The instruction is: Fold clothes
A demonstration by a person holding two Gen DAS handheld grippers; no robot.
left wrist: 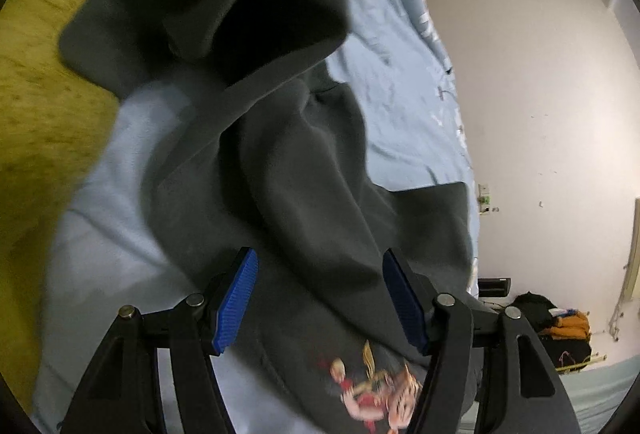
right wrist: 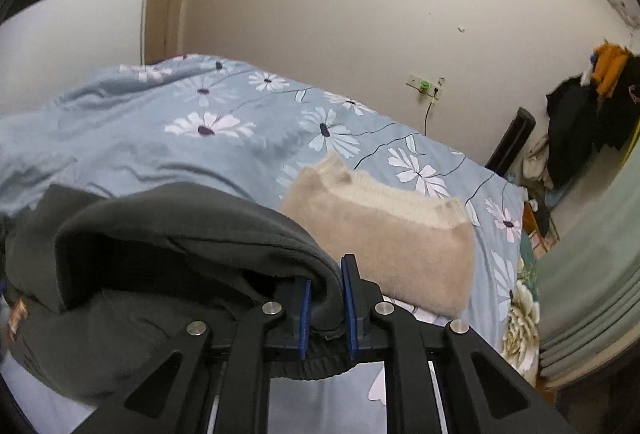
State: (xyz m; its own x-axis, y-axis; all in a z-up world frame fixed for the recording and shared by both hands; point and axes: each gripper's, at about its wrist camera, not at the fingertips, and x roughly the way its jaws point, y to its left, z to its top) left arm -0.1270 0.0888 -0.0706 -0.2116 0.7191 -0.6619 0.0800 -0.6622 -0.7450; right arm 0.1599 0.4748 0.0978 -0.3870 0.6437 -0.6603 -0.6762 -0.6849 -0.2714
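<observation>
Bed [right wrist: 132, 137] has a beige sweater [right wrist: 384, 246] folded at right, grey hoodie [left wrist: 304, 193] half-draped, right tool [right wrist: 326, 298] pinching its hem, left tool [left wrist: 318, 298] gaping open.

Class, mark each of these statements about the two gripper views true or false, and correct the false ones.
1. The right gripper is shut on the grey garment. True.
2. The left gripper is clamped shut. False: it is open, above the garment.
3. A beige sweater lies folded on the bed. True.
4. The grey garment is plain all over. False: it bears a printed figure.
5. The bed cover is striped. False: it has flowers.
</observation>
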